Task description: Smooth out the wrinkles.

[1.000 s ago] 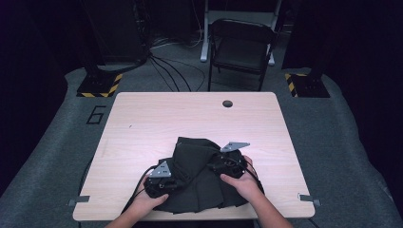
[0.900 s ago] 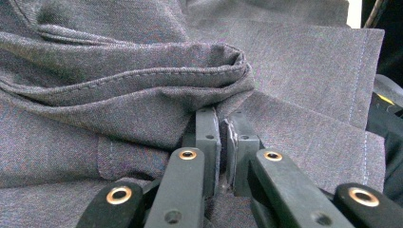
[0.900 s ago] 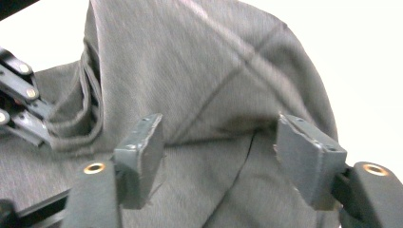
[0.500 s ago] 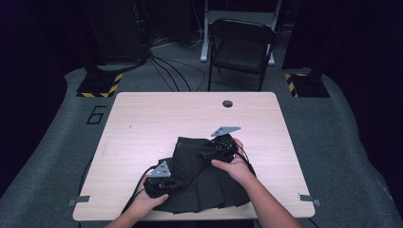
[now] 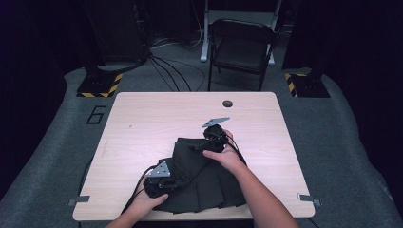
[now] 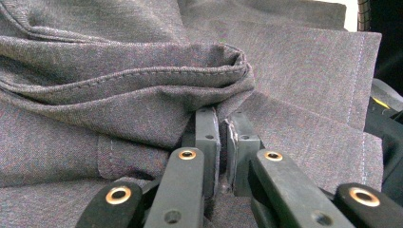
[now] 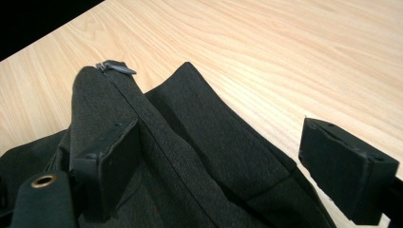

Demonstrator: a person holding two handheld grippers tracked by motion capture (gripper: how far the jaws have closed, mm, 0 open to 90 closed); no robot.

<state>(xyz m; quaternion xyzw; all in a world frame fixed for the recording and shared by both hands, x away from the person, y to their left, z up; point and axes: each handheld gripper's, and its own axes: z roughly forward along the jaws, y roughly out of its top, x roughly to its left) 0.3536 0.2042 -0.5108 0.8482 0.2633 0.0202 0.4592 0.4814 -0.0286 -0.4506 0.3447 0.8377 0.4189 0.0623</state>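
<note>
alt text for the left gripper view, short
The left tool, jaws nearly closed, pinches a fold of dark grey garment with a stitched hem. More of the cloth spreads flat behind it, with a sliver of table at top right.

High view: pale wooden tabletop [image 5: 157, 118] brightly lit from above, surroundings fall to near black. Dark folded fabric garment [image 5: 199, 183] loses detail there, soft overall. Left gripper view sharp on weave and stitching, near black jaws slightly blurred. Right gripper view evenly lit, no glare, dark corner top left.

Dark garment [image 5: 199, 175] lies bunched on table's near edge.
</note>
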